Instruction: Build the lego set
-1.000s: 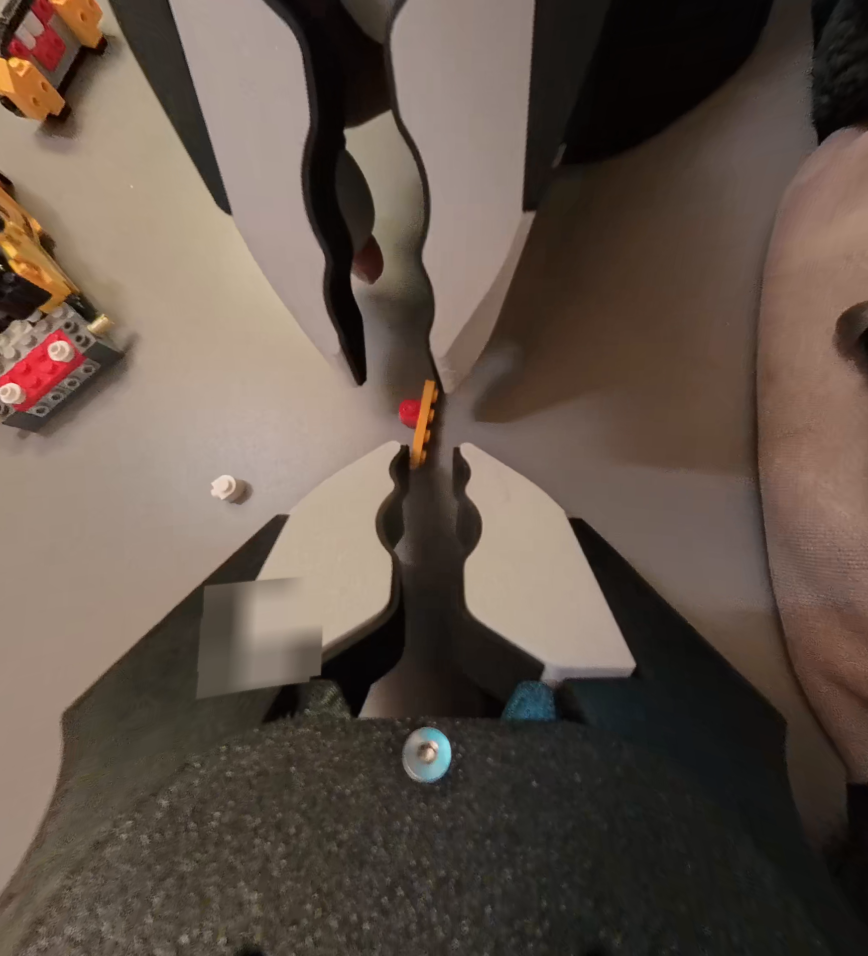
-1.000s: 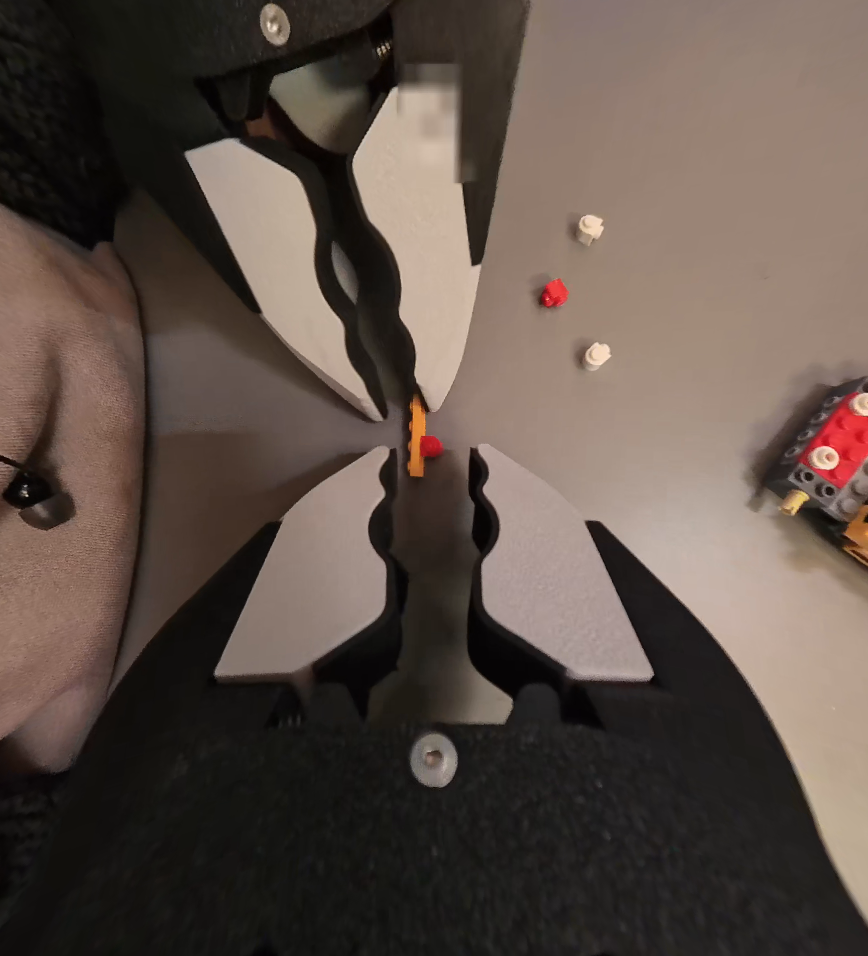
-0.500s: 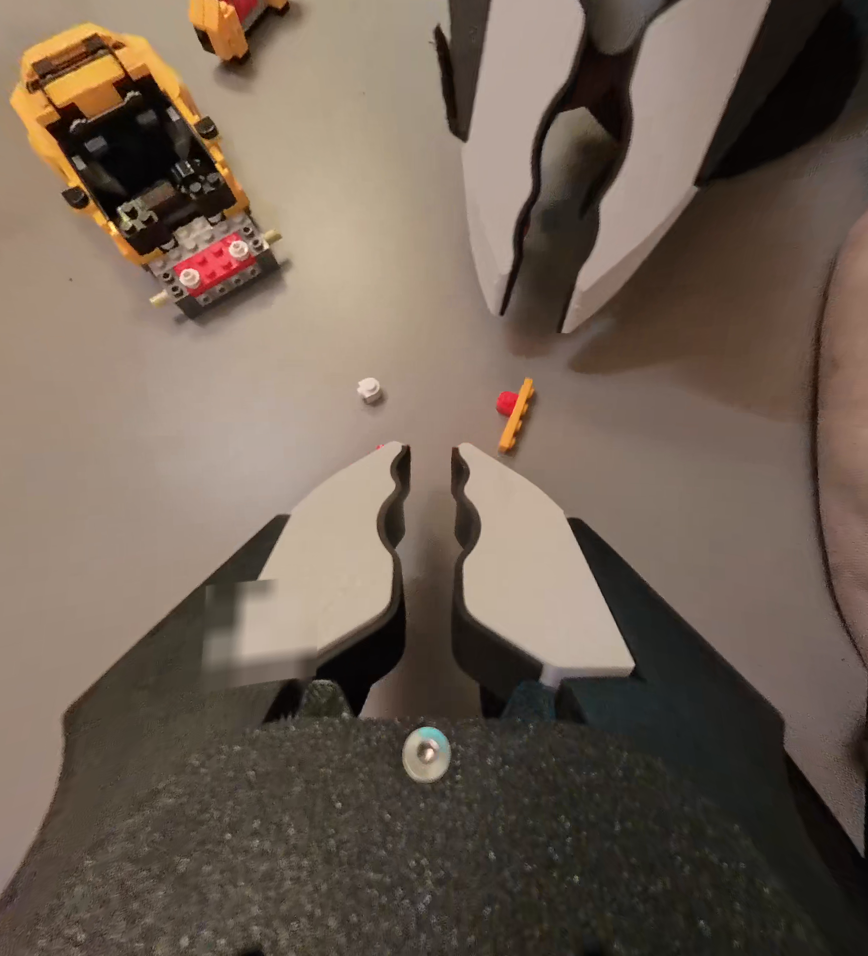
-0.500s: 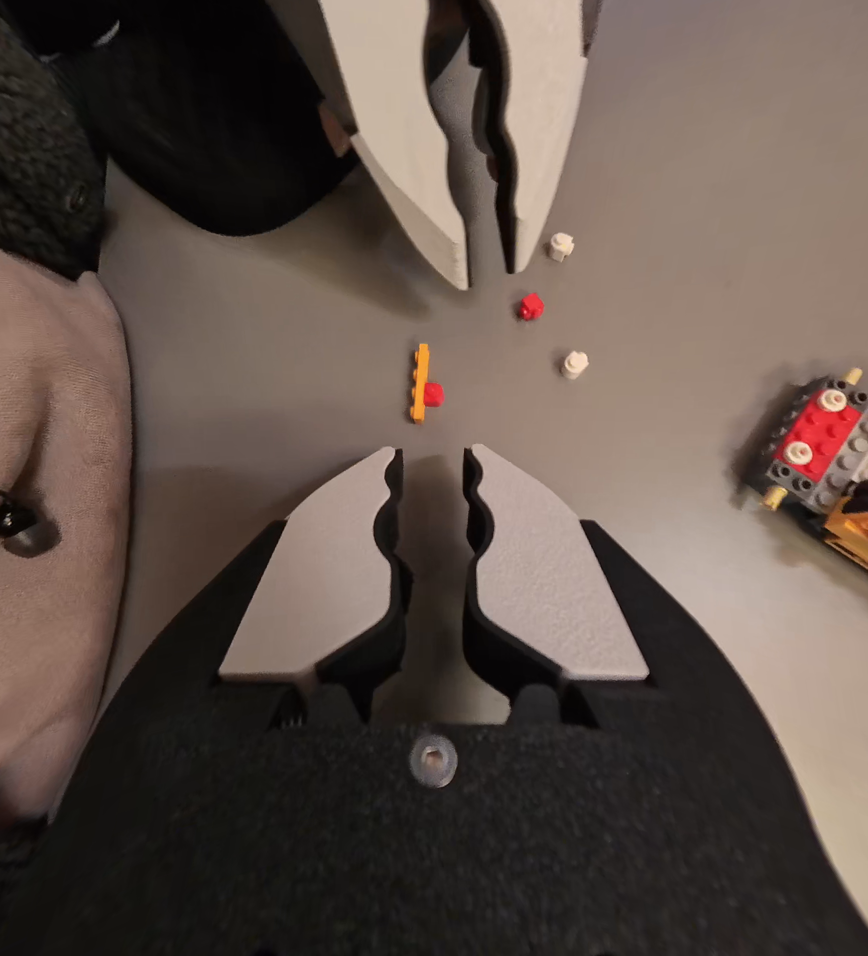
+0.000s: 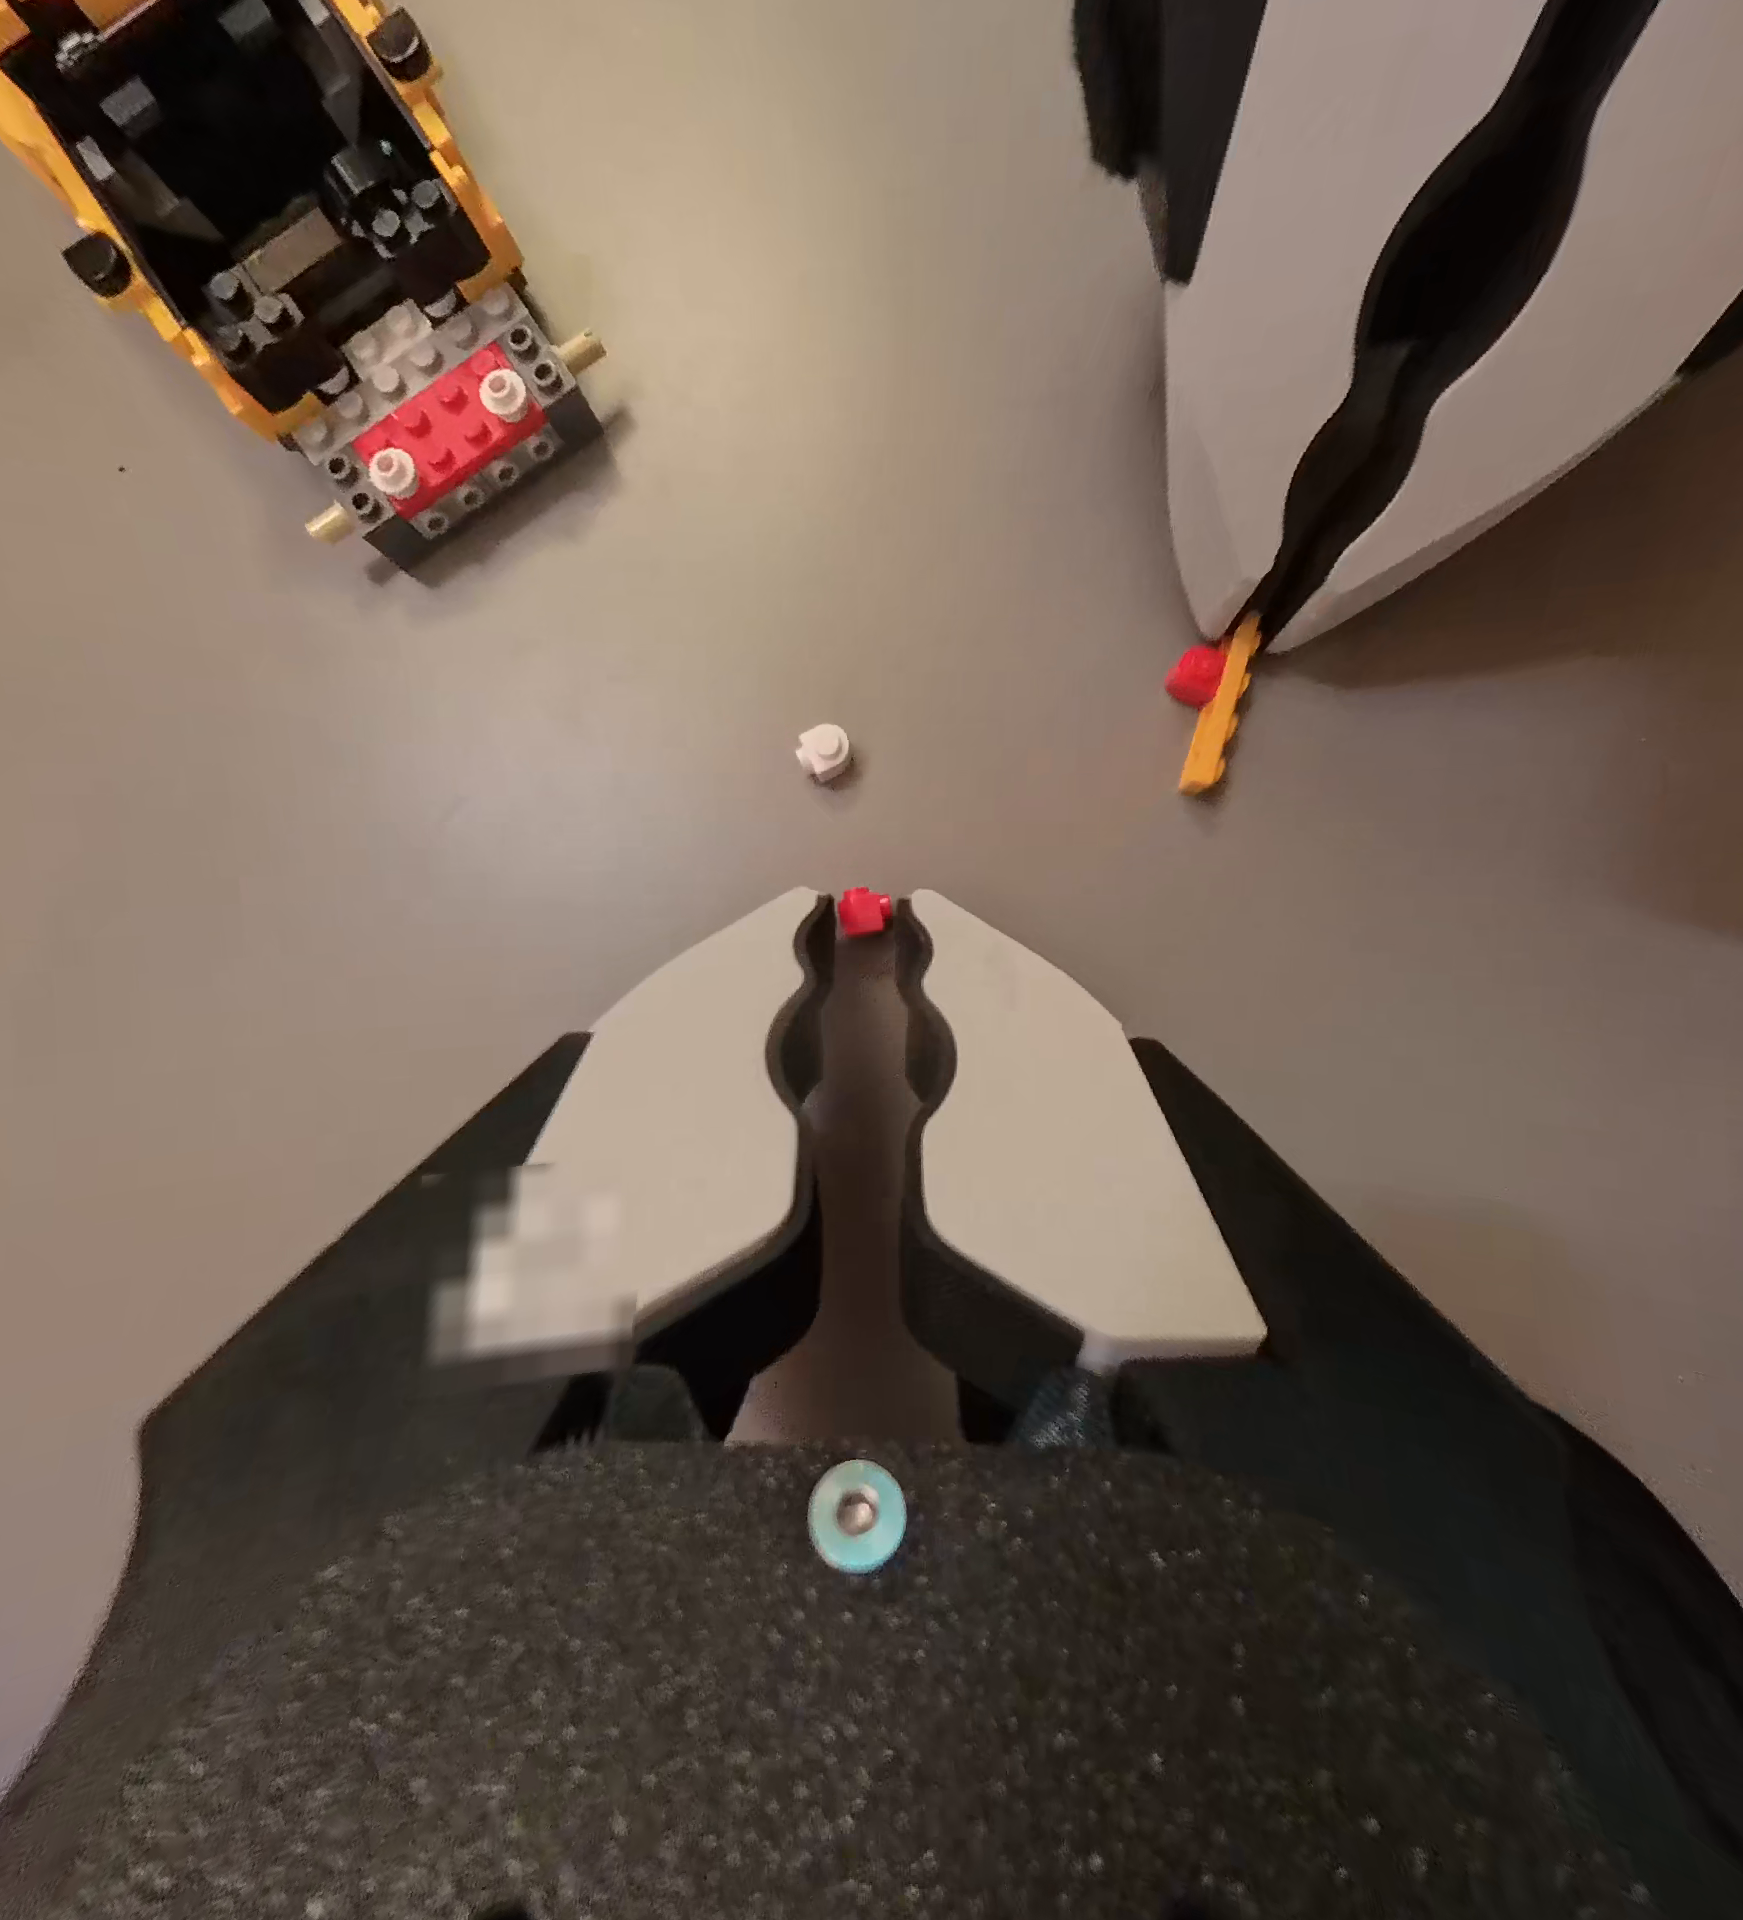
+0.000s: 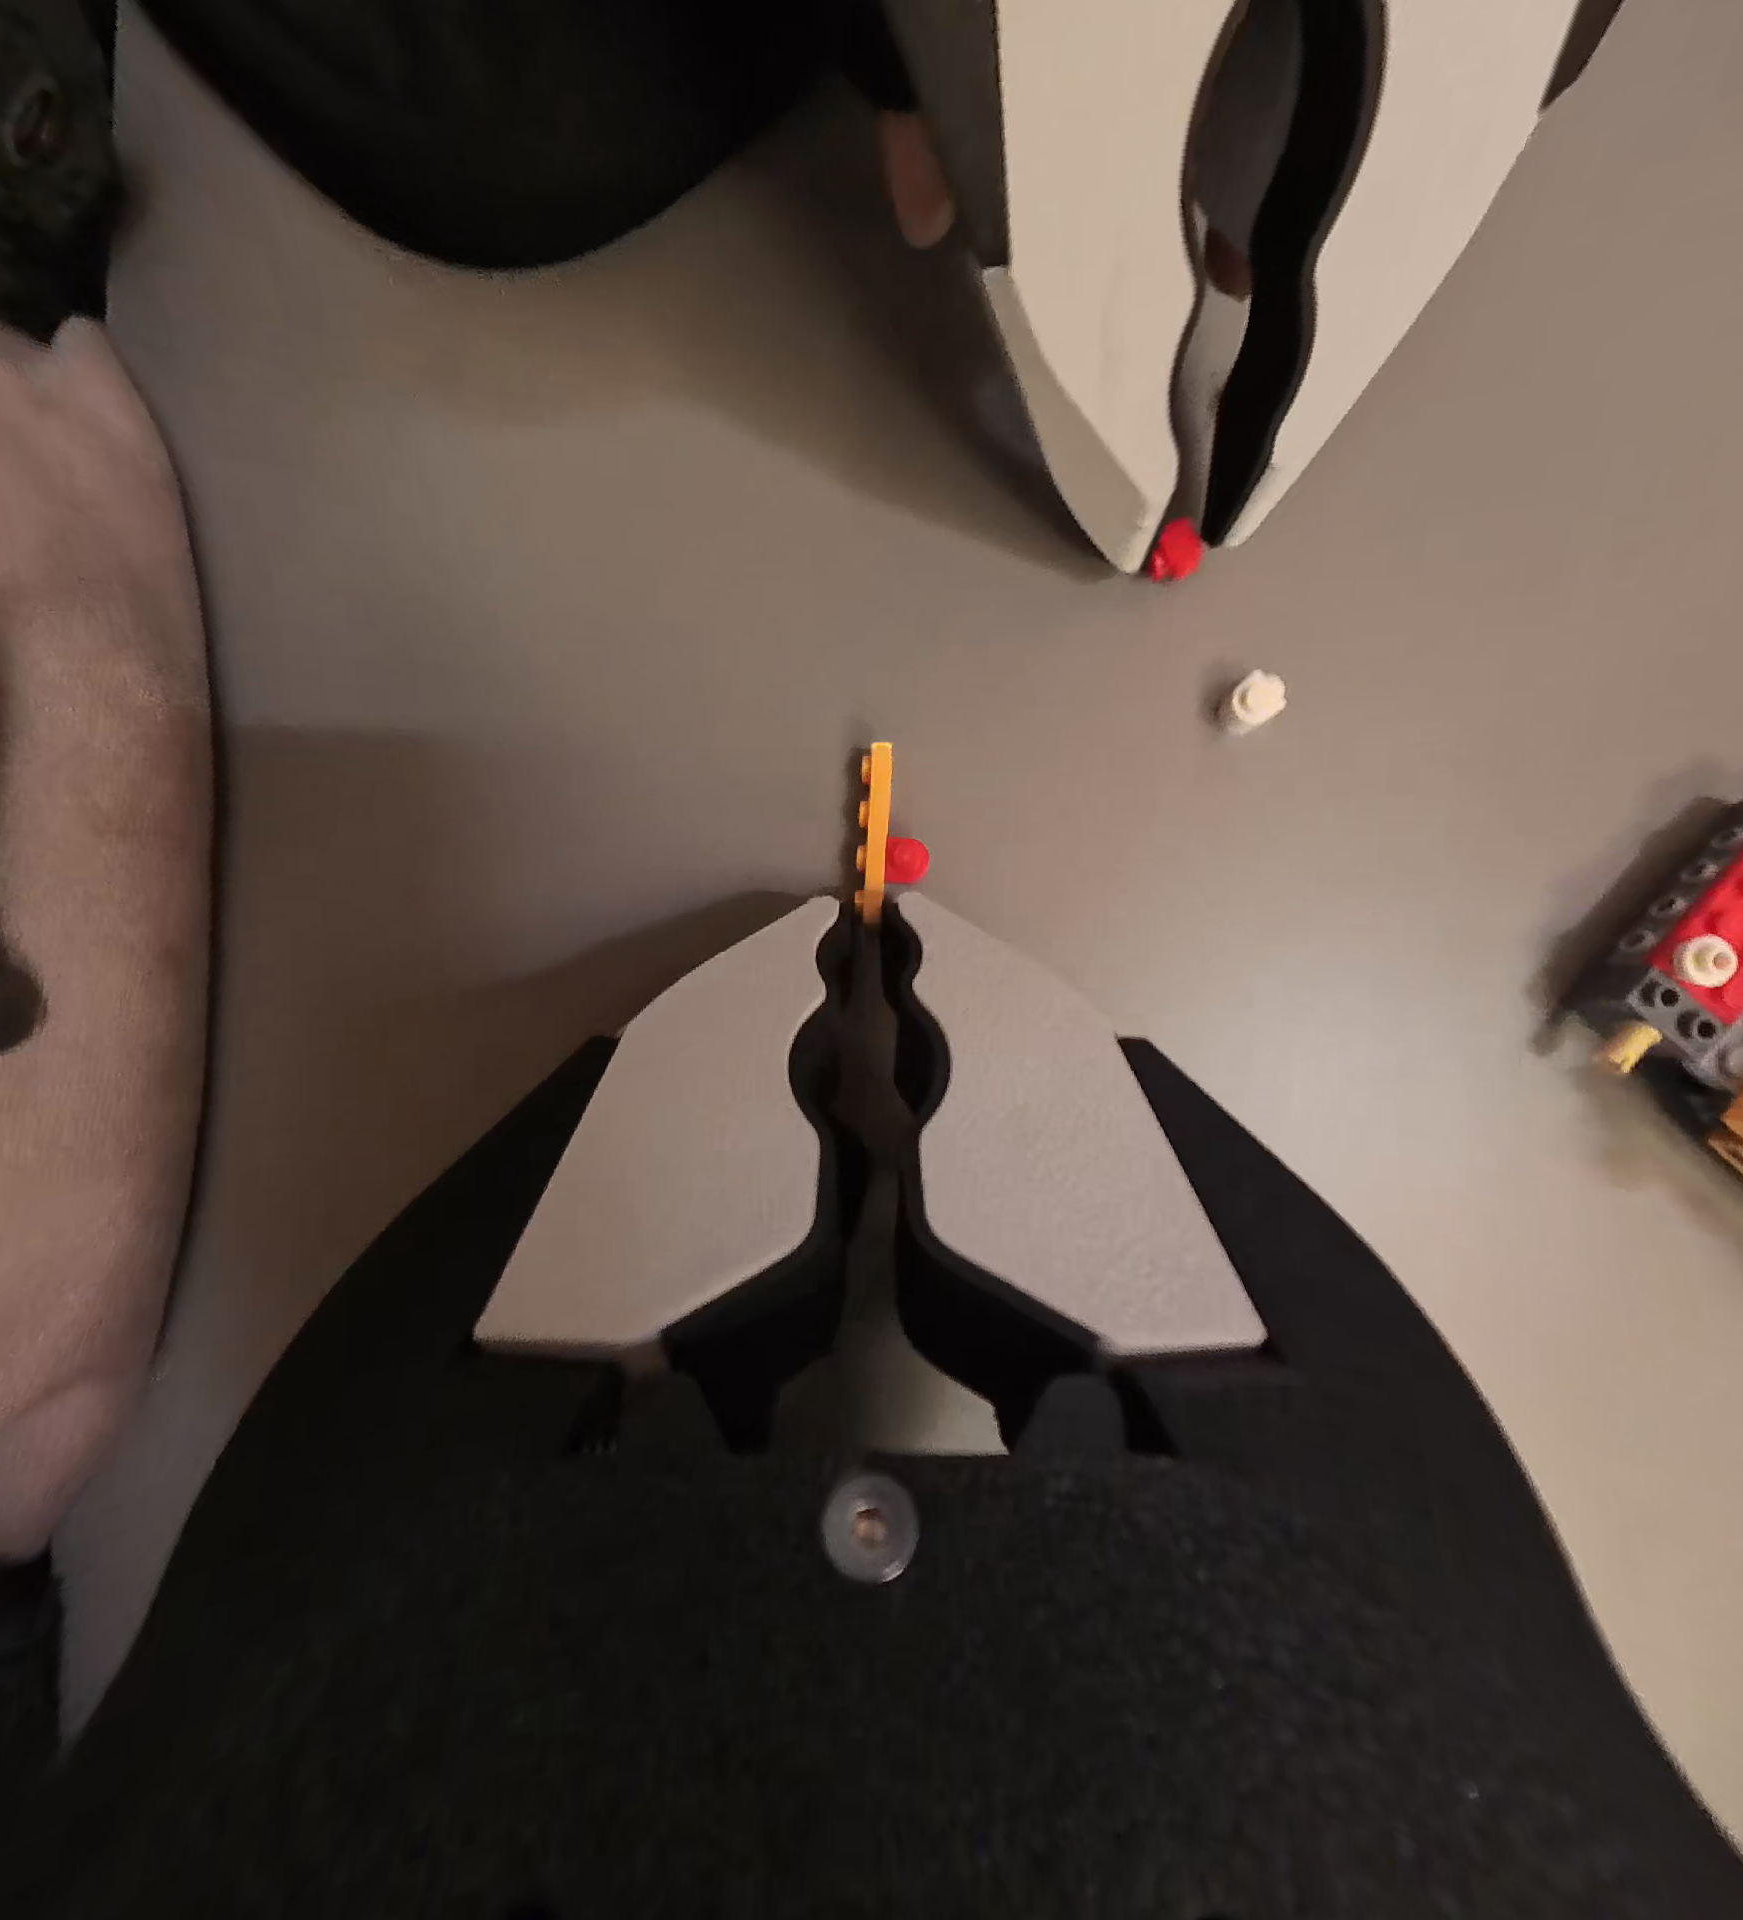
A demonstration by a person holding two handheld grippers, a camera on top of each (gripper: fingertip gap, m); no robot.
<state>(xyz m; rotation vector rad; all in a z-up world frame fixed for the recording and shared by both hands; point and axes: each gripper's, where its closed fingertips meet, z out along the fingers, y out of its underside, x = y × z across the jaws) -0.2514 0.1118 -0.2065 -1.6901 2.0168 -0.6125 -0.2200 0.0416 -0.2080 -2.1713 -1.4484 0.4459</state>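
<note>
Pinching a thin orange strip with a red stud on its side, the right gripper sits pressed together; at 1 o'clock, the left gripper pinches a small red piece on the grey table. A white stud lies loose nearby, and the yellow-and-black car rests at 10 o'clock in the left wrist view.

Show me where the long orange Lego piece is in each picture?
Left wrist view: the orange plate is at the right, its upper end between the far right gripper's tips.
Right wrist view: it stands at the centre, pinched by this view's own gripper.
Shared landmark: the small white round piece on the grey table.
</note>
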